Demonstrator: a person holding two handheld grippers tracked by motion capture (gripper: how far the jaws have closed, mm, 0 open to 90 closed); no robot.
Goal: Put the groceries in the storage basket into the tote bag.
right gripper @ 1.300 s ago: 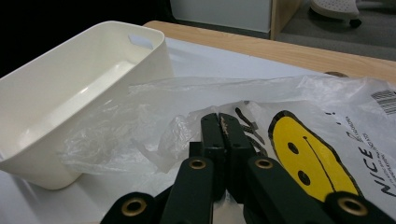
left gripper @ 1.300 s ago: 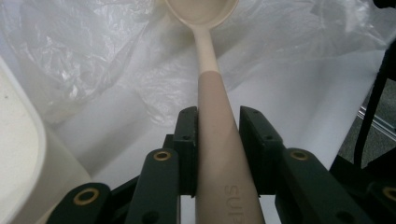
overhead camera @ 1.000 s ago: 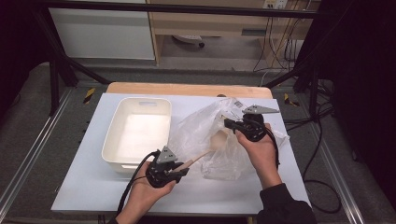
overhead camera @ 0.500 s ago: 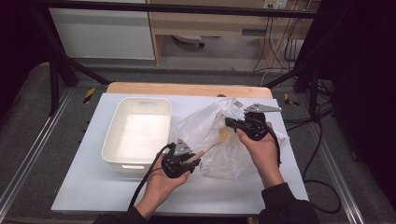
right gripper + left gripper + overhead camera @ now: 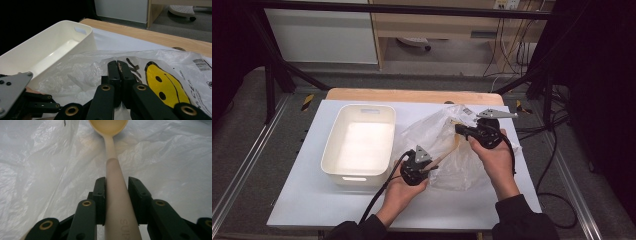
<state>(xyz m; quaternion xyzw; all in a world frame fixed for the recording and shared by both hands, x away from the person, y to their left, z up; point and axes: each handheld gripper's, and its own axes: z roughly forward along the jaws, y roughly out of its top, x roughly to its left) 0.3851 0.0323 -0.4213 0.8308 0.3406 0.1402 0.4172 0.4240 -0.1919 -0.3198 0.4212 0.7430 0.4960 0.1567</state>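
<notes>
Nearby, a white tub [image 5: 359,142] sits on the worktop [image 5: 302,200], left of the clear plastic bag [image 5: 437,150]. Left claw [image 5: 116,200] clamps a pale spoon [image 5: 113,170] by its handle, bowl reaching into the bag. Right claw [image 5: 119,66], at the bag's far right, pinches the bag's edge with its jaws closed.

Spoons: one wooden spoon [image 5: 446,155]
Plastic bags: one clear plastic bag [image 5: 438,135]
Bins: one white bin [image 5: 360,142]
Tools: two, left tool [image 5: 424,170], right tool [image 5: 459,129]
Worktops: one worktop [image 5: 302,200]
</notes>
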